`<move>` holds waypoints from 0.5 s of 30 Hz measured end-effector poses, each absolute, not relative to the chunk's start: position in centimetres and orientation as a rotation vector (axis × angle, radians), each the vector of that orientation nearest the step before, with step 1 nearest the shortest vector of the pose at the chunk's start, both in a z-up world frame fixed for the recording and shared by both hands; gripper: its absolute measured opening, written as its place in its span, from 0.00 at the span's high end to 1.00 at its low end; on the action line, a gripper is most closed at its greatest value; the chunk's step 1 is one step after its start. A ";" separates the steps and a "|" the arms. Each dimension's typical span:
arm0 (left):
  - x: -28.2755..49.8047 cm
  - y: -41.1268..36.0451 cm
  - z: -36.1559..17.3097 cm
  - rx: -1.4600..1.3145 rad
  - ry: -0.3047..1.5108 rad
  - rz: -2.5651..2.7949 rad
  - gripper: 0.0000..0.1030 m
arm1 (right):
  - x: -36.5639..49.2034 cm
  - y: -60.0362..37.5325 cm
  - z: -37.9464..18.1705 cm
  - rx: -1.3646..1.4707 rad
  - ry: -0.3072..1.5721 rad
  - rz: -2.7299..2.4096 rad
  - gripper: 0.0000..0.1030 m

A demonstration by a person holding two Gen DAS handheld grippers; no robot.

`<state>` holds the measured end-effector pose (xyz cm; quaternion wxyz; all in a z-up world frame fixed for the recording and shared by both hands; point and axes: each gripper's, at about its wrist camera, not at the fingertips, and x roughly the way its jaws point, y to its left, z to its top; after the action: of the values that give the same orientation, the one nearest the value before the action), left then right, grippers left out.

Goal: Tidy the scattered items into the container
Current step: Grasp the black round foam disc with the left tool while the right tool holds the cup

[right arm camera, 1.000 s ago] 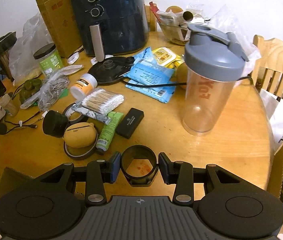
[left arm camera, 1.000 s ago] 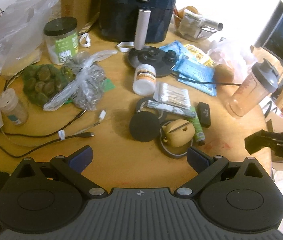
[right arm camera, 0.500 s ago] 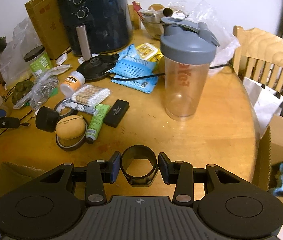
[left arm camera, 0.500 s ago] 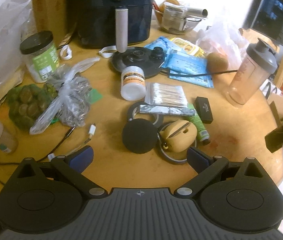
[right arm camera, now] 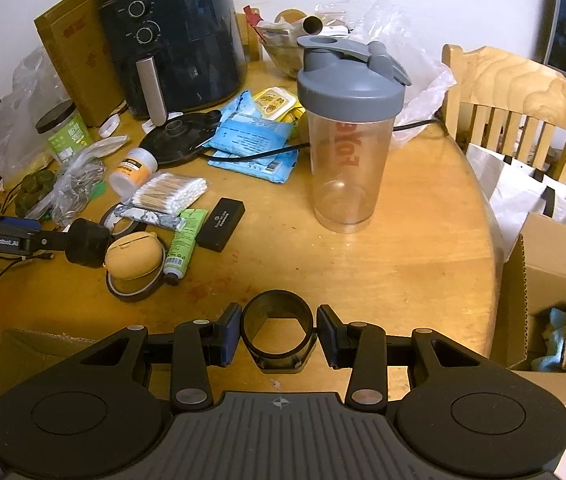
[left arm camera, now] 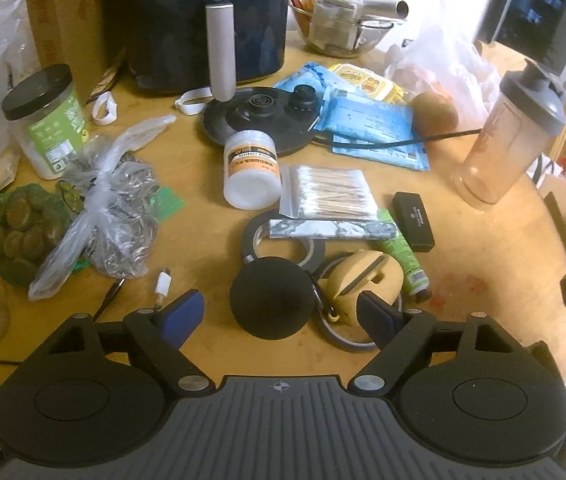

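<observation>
Scattered items crowd the counter's (right arm camera: 423, 248) left half; its right half lies bare up to the round edge. The cardboard box (right arm camera: 555, 276) stands beside that edge. The right hand-held gripper (right arm camera: 278, 330) clamps a black ring (right arm camera: 279, 322). The left hand-held gripper (left arm camera: 279, 312), marked "GenRobot.AI", gapes wide around a black puck (left arm camera: 272, 298). The shaker bottle (right arm camera: 347, 136) bears mirrored red lettering.

Black tools (left arm camera: 279, 312), blue pads (left arm camera: 181, 314), silver screws.

White lettering "GenRobot.AI" runs along the left hand-held gripper (right arm camera: 7, 238) at nine o'clock — red mirrored letters mark the shaker bottle (right arm camera: 349, 160), otherwise illegible.
</observation>
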<state>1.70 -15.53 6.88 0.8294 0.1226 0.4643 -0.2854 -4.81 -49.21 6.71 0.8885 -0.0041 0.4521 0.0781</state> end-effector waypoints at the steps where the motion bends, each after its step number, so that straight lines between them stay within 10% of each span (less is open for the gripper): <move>1: 1.8 -15.6 6.7 0.263 0.987 -0.604 0.18 | -4.9 -49.3 6.7 -0.006 0.940 0.159 0.58; 15: 3.7 -16.5 3.7 0.265 1.032 -0.574 0.35 | -5.7 -49.7 6.1 0.013 0.957 0.129 0.57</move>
<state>3.70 -16.47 3.66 0.8224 0.1243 0.4852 -0.2698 -5.69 -49.66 6.11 0.8856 0.0063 0.4602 0.0621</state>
